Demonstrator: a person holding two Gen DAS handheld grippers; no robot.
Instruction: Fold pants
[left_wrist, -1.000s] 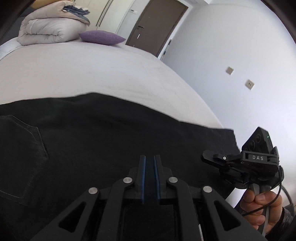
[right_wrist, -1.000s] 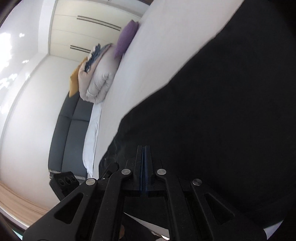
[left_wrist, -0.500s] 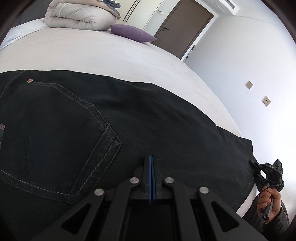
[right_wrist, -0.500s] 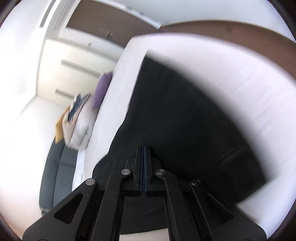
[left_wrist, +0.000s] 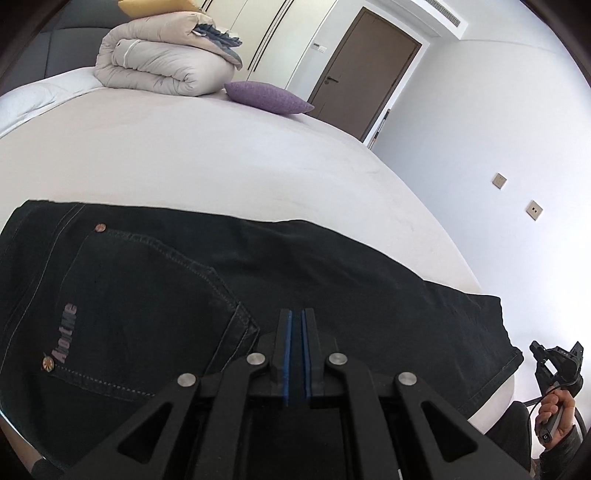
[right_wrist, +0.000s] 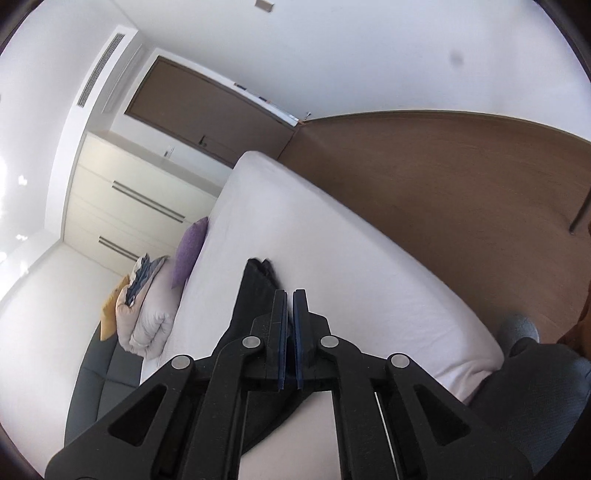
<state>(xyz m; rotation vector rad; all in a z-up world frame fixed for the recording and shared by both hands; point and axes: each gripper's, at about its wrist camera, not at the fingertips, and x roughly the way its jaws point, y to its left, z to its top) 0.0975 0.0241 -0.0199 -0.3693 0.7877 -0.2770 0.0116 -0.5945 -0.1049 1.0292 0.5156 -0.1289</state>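
Black jeans (left_wrist: 258, 280) lie flat across the near part of the white bed (left_wrist: 184, 158), back pocket up at the left, hems at the right edge. My left gripper (left_wrist: 296, 317) hovers over the seat of the jeans beside the pocket. Its jaws are opening to a thin slit with nothing between the pads. My right gripper (left_wrist: 554, 360), held by a hand (left_wrist: 557, 410), is off the bed past the hems and apart from the cloth. In its own view the right gripper (right_wrist: 290, 295) is shut and empty, looking along the jeans (right_wrist: 255, 291) from the leg end.
A rolled beige duvet (left_wrist: 159, 62) and a purple pillow (left_wrist: 266, 98) sit at the far side of the bed. A brown door (left_wrist: 365, 66) and white wall lie beyond. Wood floor (right_wrist: 443, 184) runs along the bed, with a person's dark-clothed leg (right_wrist: 535, 369) beside it.
The left view has drawn back, showing the whole pocket, and its pads have parted slightly. The right gripper swung away from above the jeans to beyond the hems at the bed's edge.
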